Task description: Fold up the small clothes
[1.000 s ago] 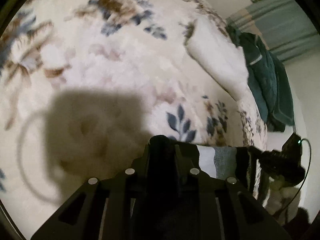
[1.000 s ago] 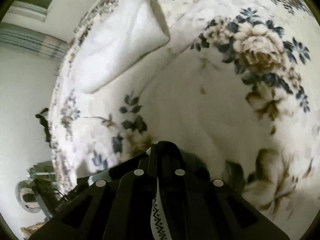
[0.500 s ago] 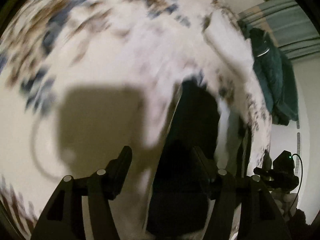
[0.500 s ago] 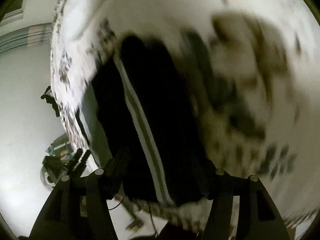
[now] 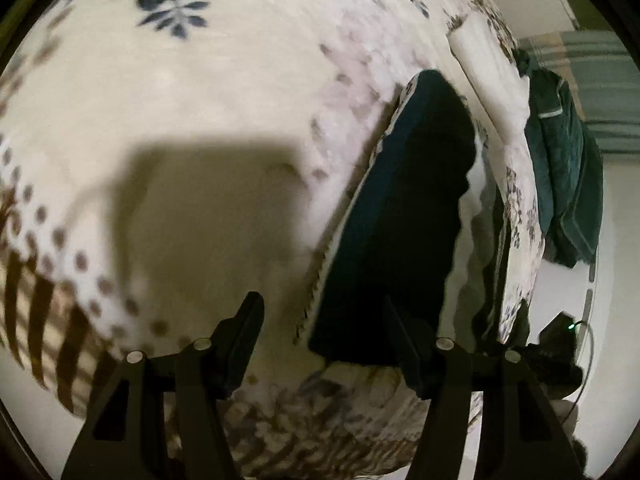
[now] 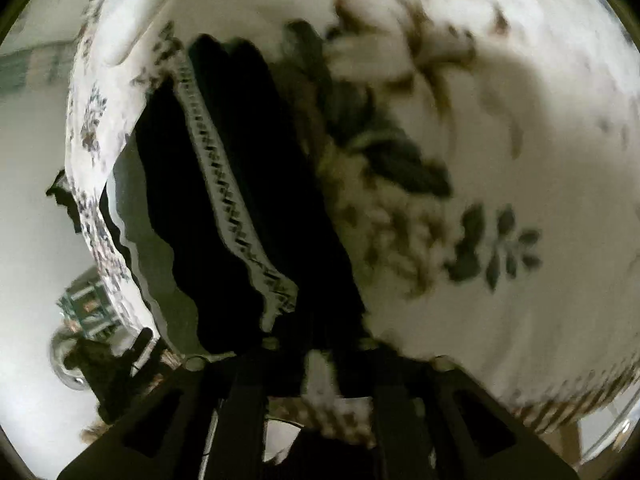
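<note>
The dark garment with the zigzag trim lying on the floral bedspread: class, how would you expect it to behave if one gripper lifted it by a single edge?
The dark garment would probably droop and unfold: its edges lie wavy and limp on the bedspread. It looks thin and flat, so likely light. The zigzag trim curves with the cloth, suggesting no stiffening.

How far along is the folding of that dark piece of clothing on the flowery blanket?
Done: the dark garment lies on the floral blanket as a long narrow strip, its zigzag trim running lengthwise, so one fold looks made. In hand: the left gripper is open, holding nothing; the right gripper looks closed at the strip's near end, though blur hides whether it grips. Left: probably folding it shorter.
</note>
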{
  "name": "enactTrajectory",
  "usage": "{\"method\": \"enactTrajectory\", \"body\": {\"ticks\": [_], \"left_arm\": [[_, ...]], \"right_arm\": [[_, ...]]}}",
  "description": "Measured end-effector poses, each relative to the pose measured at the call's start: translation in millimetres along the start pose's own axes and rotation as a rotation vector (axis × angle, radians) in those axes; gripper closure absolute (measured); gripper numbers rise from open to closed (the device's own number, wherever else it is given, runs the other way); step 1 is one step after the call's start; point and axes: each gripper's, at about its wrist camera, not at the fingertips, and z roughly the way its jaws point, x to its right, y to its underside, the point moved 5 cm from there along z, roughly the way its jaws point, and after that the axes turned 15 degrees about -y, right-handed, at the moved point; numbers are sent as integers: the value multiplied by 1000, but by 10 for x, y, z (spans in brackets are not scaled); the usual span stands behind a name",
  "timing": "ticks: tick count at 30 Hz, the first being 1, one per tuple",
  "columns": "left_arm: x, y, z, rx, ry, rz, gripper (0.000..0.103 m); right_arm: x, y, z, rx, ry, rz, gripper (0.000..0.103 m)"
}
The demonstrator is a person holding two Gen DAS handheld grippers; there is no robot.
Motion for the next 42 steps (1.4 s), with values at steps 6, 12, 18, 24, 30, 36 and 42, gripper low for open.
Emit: {"method": "enactTrajectory", "body": {"ticks": [6,12,18,24,30,36,42], "left_arm": [[-6,181,113,-103,173,-199,44],[47,204,392,-89,226,-391,73],[284,192,25,23,181,-227,96],[49,240,286,-66,168,-269,92],[-35,305,165,-94,194,-263,47],[226,404,512,-168,315,-312,47],[308,510,706,-135,477,-490,62]], "right_arm": [[231,130,-48,92,-207,180,40],[270,229,205,133,-209,224,86],[11,337,-234,227,-162,90,91],[353,398,117,22,-78,138,83],[680,634,83,71,-376,352,41],[464,677,568,25,-553,286,30],[278,474,751,127,-608,237,86]]}}
